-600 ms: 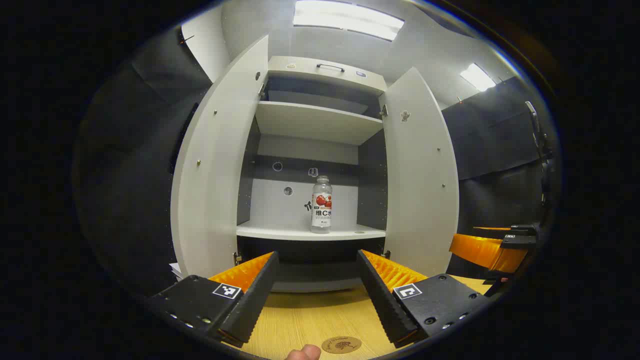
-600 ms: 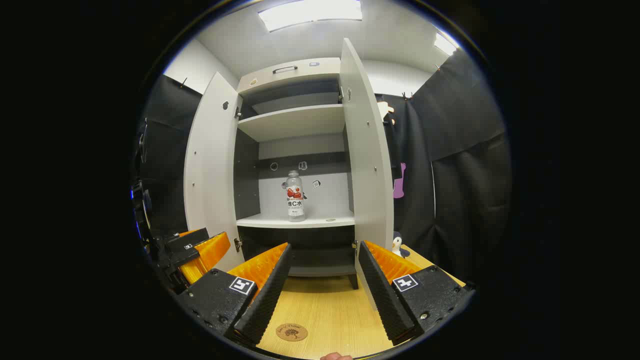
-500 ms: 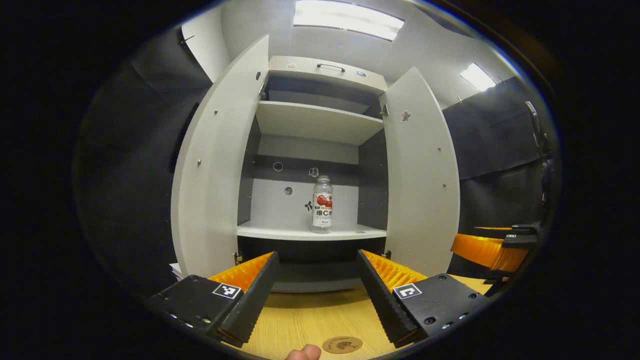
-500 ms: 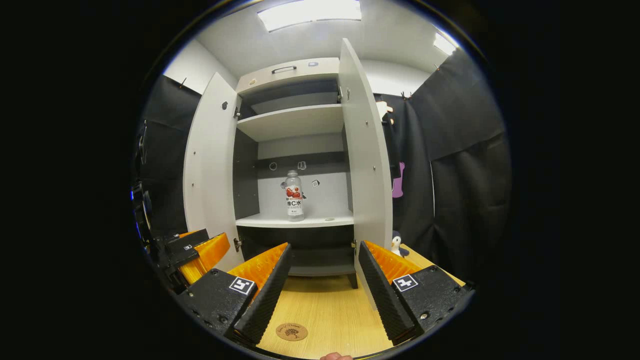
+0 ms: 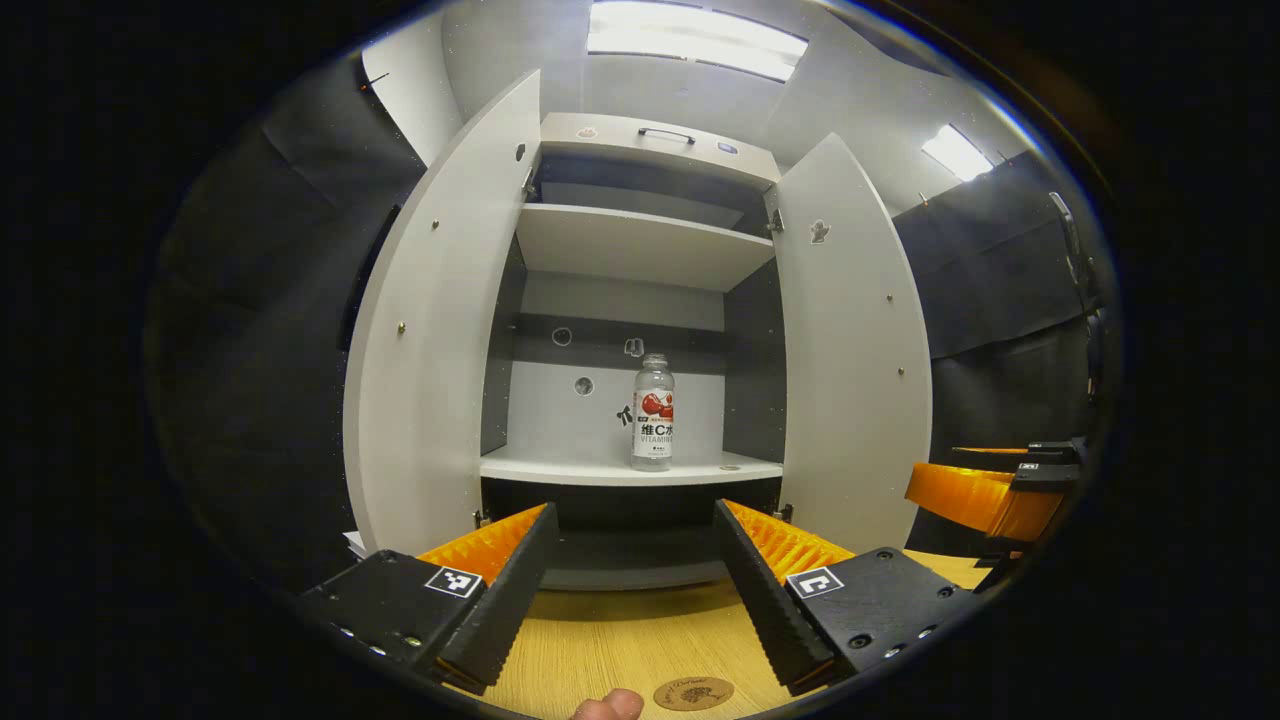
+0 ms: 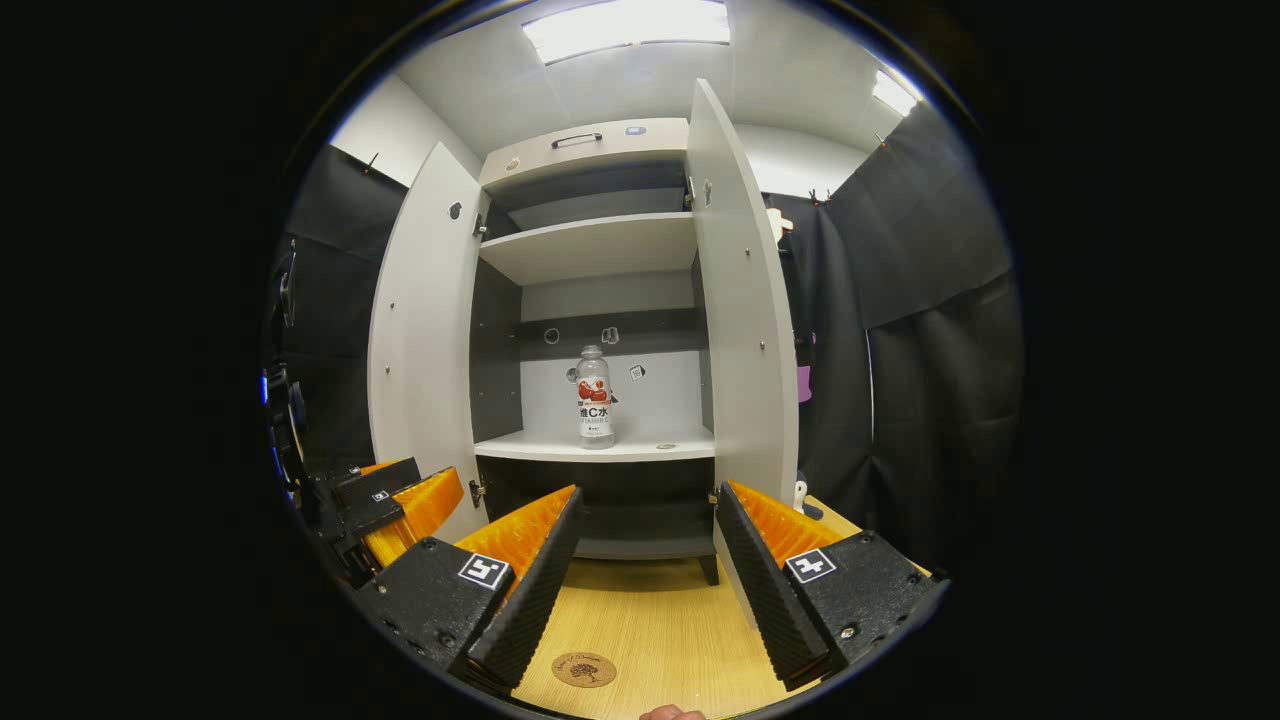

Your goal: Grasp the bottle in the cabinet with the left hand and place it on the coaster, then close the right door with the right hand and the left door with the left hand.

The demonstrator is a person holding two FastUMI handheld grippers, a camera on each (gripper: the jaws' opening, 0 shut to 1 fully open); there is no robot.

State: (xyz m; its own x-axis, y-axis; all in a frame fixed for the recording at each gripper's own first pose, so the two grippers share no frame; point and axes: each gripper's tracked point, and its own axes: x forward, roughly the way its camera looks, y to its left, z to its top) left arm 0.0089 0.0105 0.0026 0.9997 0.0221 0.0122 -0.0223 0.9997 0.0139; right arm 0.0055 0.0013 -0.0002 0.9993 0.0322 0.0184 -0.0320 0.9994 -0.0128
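Left gripper view, left to right: left door (image 5: 430,330) swung open; a clear bottle (image 5: 652,412) with a red-and-white label stands upright on the cabinet shelf (image 5: 560,466), well beyond the left gripper (image 5: 632,575), whose fingers are spread wide and empty; coaster (image 5: 693,692) on the tabletop (image 5: 620,640); right door (image 5: 850,340) open; right gripper (image 6: 642,575) likewise wide.

Each handheld two-finger gripper (image 5: 632,585) has black blocky bodies dotted with small screws and a square black-and-white marker on top. Its long ribbed fingers (image 5: 486,540) are orange outside, black inside. The second gripper (image 6: 642,575) matches.
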